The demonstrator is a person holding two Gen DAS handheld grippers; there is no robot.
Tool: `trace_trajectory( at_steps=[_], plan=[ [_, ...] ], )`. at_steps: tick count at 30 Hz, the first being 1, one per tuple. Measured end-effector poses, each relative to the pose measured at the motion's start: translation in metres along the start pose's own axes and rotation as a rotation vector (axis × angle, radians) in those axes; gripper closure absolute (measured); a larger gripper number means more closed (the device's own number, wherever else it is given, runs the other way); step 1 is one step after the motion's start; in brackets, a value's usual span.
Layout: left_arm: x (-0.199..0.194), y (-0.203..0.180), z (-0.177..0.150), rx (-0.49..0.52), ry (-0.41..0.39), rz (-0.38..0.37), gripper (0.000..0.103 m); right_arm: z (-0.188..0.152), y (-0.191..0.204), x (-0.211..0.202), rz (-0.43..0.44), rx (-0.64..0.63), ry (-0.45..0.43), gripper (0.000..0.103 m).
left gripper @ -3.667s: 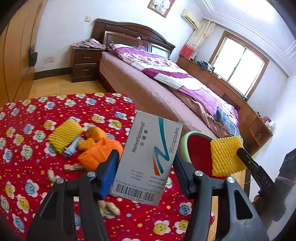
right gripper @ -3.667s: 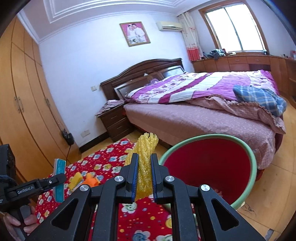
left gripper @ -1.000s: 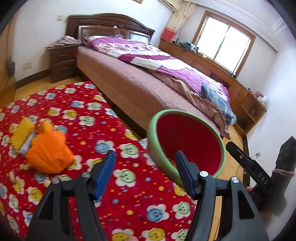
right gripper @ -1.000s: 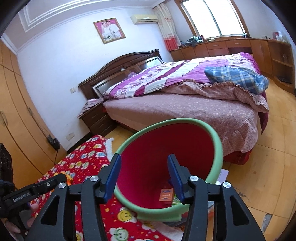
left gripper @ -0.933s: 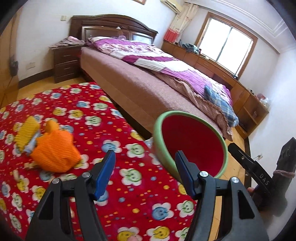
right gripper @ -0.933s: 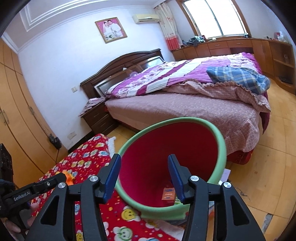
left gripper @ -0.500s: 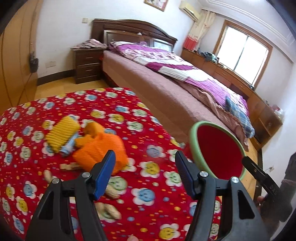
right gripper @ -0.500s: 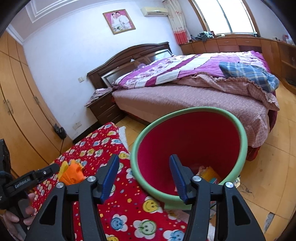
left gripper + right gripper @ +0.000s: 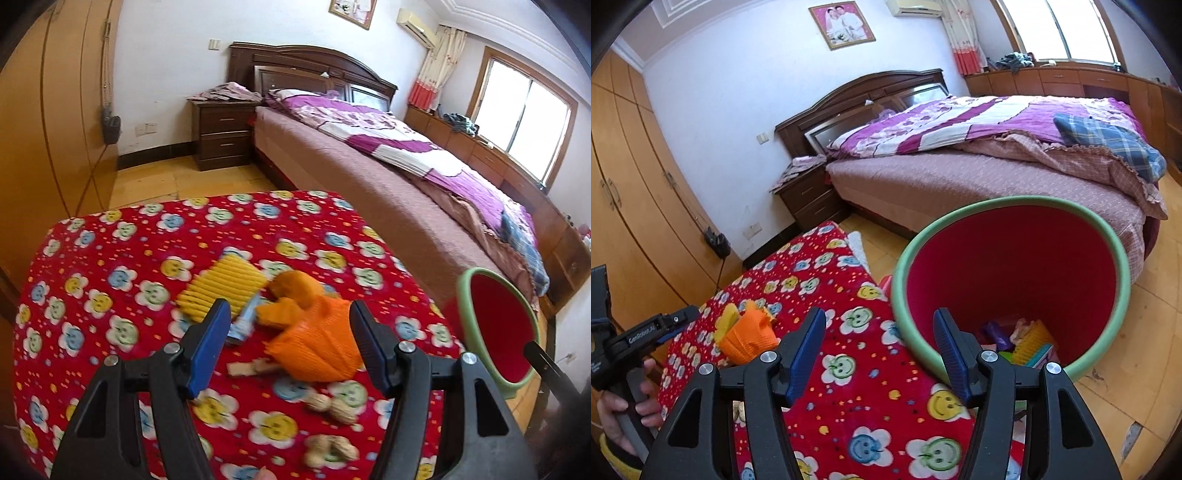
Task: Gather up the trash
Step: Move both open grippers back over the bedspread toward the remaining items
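Observation:
My left gripper (image 9: 290, 334) is open and empty above the red flowered tablecloth (image 9: 110, 266), just in front of an orange foam net (image 9: 317, 343), orange peel (image 9: 295, 286), a yellow foam net (image 9: 221, 288) and a small blue wrapper (image 9: 243, 321). Peanut shells (image 9: 332, 404) lie nearer. My right gripper (image 9: 879, 341) is open and empty at the table's edge beside the red bin with a green rim (image 9: 1008, 203). Trash lies in the bin, including a yellow foam net (image 9: 1032, 341). The bin also shows in the left wrist view (image 9: 495, 328).
A bed (image 9: 369, 177) stands beyond the table, with a nightstand (image 9: 221, 133) at its head. Wooden wardrobes (image 9: 624, 206) line the left wall. The person's left hand and gripper handle (image 9: 631, 350) show in the right wrist view.
Both grippers let go of their items, the box and the yellow net, into the bin. The left gripper has swung back left over the trash pile. The right gripper has pulled back from the bin.

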State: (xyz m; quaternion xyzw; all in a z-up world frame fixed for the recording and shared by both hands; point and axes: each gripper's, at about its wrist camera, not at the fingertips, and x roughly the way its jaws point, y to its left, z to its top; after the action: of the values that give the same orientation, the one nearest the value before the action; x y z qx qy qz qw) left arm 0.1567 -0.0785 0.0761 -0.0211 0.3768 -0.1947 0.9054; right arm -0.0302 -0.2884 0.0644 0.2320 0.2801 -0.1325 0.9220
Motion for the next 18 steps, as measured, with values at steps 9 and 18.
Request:
trace_trajectory(
  at_steps=[9, 18],
  plan=[
    [0.021, 0.033, 0.009, -0.038, 0.009, 0.057, 0.037, -0.004, 0.015, 0.021, 0.007, -0.02, 0.038, 0.041],
    [0.059, 0.047, 0.011, -0.056, 0.056, 0.085, 0.036, -0.006, 0.019, 0.038, 0.004, -0.023, 0.064, 0.041]
  ],
)
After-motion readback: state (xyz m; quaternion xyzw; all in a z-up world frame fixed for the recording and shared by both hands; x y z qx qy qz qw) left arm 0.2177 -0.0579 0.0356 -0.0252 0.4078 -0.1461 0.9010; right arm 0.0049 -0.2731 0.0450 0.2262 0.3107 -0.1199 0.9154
